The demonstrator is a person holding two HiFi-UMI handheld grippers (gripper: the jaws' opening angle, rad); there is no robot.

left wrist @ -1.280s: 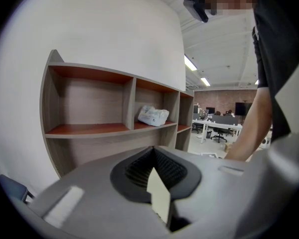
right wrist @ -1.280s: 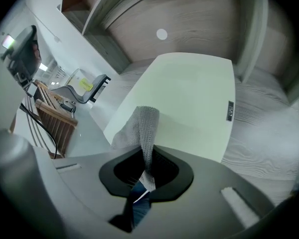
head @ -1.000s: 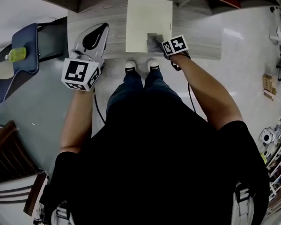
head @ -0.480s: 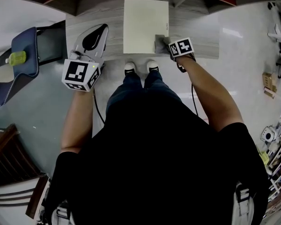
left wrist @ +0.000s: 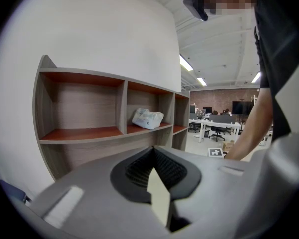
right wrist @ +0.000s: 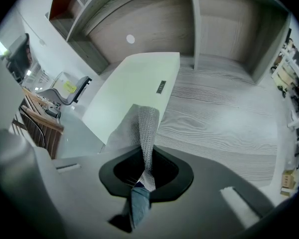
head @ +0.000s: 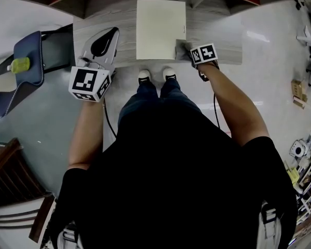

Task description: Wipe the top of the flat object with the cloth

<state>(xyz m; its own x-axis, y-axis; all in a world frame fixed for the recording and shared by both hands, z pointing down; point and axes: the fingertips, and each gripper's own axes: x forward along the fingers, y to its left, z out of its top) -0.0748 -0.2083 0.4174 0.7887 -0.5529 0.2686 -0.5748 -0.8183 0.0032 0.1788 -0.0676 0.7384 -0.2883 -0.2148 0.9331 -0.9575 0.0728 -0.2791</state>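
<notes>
A flat cream object [head: 160, 29] lies on the grey wooden table [head: 217, 30], seen too in the right gripper view [right wrist: 134, 86]. My right gripper [head: 193, 50] is shut on a grey cloth [head: 181, 46] at the object's near right corner, at its right edge. In the right gripper view the cloth [right wrist: 145, 126] runs from the jaws [right wrist: 142, 176] down onto that corner. My left gripper [head: 110, 35] hovers over the table's left part, away from the object. Its jaws [left wrist: 157, 183] are shut with nothing between them and point at the shelves.
A shelf unit [left wrist: 89, 133] stands behind the table, with a white bag [left wrist: 147, 118] in one compartment. A blue chair [head: 20, 66] carrying a yellow-green item [head: 18, 62] is at the left. A wooden chair [head: 10, 191] is at the lower left.
My right gripper has drawn the cloth to the right across the object's near part, from inside the corner to its right edge. The left gripper has stayed put.
</notes>
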